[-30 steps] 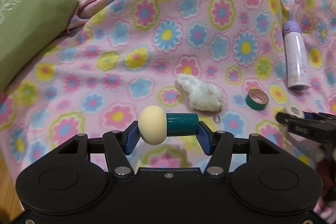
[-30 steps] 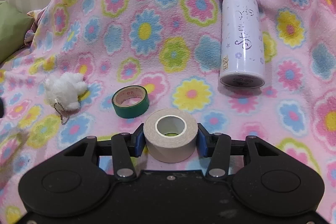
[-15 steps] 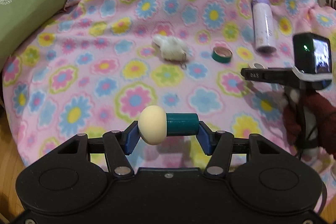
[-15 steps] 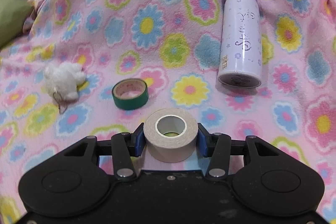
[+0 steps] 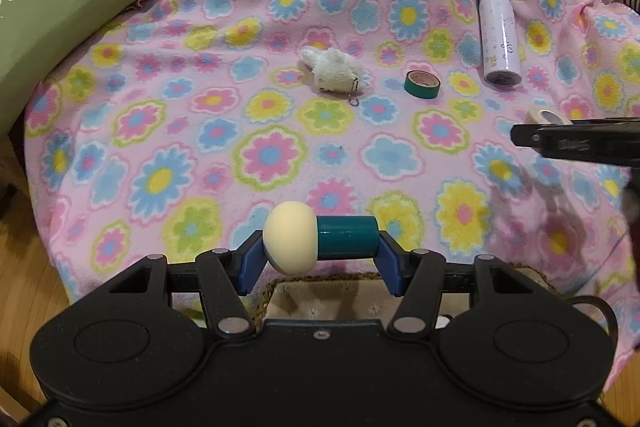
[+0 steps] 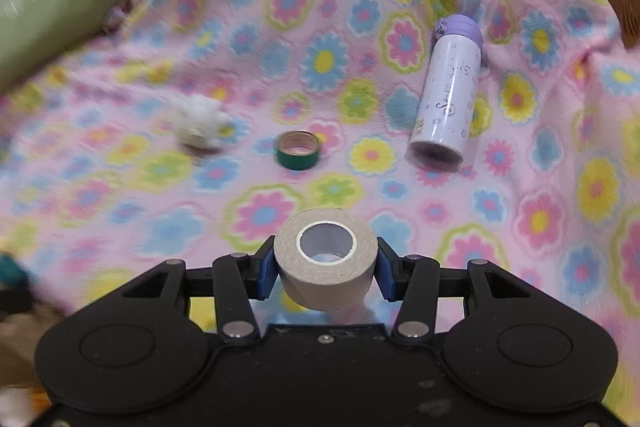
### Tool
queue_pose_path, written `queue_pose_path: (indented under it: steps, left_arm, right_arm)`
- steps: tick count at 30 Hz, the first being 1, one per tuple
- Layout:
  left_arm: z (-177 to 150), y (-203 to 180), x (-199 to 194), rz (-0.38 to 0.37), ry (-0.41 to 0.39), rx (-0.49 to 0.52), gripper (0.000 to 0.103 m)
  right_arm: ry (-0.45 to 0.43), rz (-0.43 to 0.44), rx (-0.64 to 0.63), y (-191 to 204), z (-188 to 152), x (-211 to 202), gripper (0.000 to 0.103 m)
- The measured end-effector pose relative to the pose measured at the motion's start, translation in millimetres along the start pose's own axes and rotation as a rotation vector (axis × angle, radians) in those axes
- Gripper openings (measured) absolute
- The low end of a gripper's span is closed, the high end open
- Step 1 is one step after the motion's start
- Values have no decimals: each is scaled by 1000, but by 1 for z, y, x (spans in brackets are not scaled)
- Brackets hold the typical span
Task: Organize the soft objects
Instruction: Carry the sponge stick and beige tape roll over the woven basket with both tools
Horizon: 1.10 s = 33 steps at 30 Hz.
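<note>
From the left wrist camera, the left tongs [image 5: 320,255] are pinching a toy mushroom [image 5: 320,238] sideways between the blue pads, cream cap toward the left pad and teal stem toward the right, held over the near edge of the flowered blanket [image 5: 200,131]. Farther back on the blanket lies a small white plush keychain [image 5: 334,70], its ball chain trailing toward the camera. To its right sits a green tape roll [image 5: 422,84], and beyond that a lavender bottle [image 5: 499,37] lying on its side. A green cushion [image 5: 52,15] rests at the left edge. The right tongs [image 5: 540,129] reach in from the right, holding a beige tape roll [image 5: 545,115].

From the right wrist camera, which is blurred, the right tongs [image 6: 325,269] are clamped on the beige tape roll [image 6: 326,259], its hole facing up. Ahead on the blanket [image 6: 120,195] are the green tape roll [image 6: 298,150], the white plush [image 6: 198,121] to its left, and the bottle [image 6: 446,95] to the right. The cushion [image 6: 44,15] shows at far left.
</note>
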<state>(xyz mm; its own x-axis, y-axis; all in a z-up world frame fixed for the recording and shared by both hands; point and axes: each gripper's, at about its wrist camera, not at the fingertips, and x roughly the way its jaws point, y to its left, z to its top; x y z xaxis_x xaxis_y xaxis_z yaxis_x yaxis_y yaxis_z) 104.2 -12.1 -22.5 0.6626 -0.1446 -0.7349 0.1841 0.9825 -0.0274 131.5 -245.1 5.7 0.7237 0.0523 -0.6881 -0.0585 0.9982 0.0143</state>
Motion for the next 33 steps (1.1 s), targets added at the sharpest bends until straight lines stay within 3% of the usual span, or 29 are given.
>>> queue_pose_path:
  steps: [11, 15, 25, 33]
  left_arm:
    - [-21, -12, -38, -4, -18, 29, 55]
    - [-29, -14, -48, -12, -12, 31, 55]
    - [-56, -16, -70, -61, 19, 27, 55]
    - [-64, -18, -63, -112, 84, 25, 55]
  right_arm:
    - [23, 134, 111, 27, -47, -98, 48]
    - [24, 101, 81, 43, -71, -119, 48]
    - [61, 147, 136, 48, -114, -152, 48]
    - [86, 151, 130, 53, -118, -154, 48]
